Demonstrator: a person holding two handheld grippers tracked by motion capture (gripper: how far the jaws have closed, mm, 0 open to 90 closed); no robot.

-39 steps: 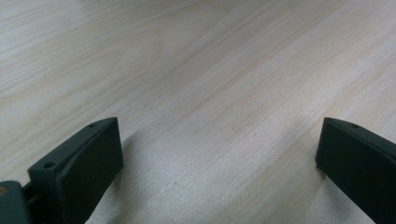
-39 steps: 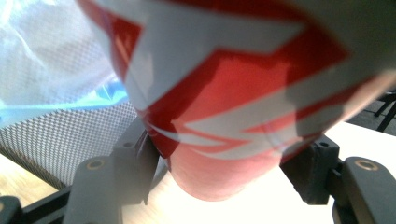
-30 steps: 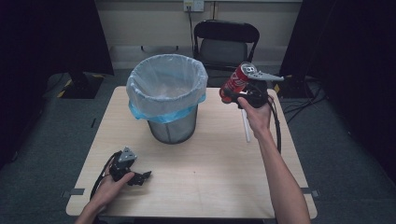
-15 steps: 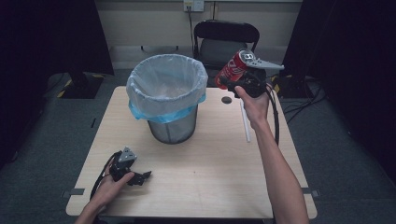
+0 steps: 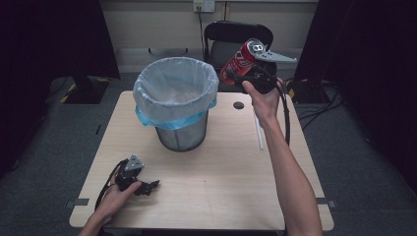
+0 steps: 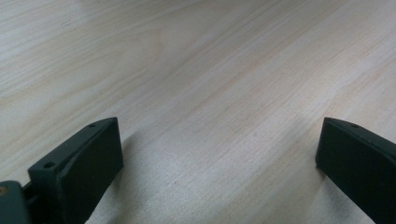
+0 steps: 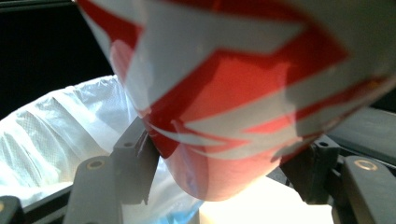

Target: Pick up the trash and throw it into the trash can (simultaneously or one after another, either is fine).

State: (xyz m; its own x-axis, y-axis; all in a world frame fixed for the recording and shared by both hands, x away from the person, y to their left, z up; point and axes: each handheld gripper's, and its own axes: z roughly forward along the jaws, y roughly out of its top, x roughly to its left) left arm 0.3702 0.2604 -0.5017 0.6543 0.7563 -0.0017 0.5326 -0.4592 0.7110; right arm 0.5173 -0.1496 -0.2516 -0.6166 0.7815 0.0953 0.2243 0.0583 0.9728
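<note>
A red and white drink can [image 5: 239,61] hangs in the air to the right of the bin's rim, tilted, with my right gripper [image 5: 241,73] shut on it. In the right gripper view the can [image 7: 233,93] sits pressed between both jaws, with the bin's liner [image 7: 60,135] behind it to the left. A mesh waste bin [image 5: 177,101] with a pale blue liner stands upright on the wooden table [image 5: 221,172]. My left gripper [image 5: 152,187] rests on the table near the front left corner, its jaws open over bare wood [image 6: 210,93] with nothing between them.
A white straw-like stick [image 5: 258,130] lies on the table right of the bin, under my right forearm. A small round hole [image 5: 239,105] marks the tabletop at the back. A black chair [image 5: 236,39] stands behind the table. Dark curtains flank both sides.
My right gripper has lifted the can higher and a little leftward, toward the bin's rim. The left gripper stayed put.
</note>
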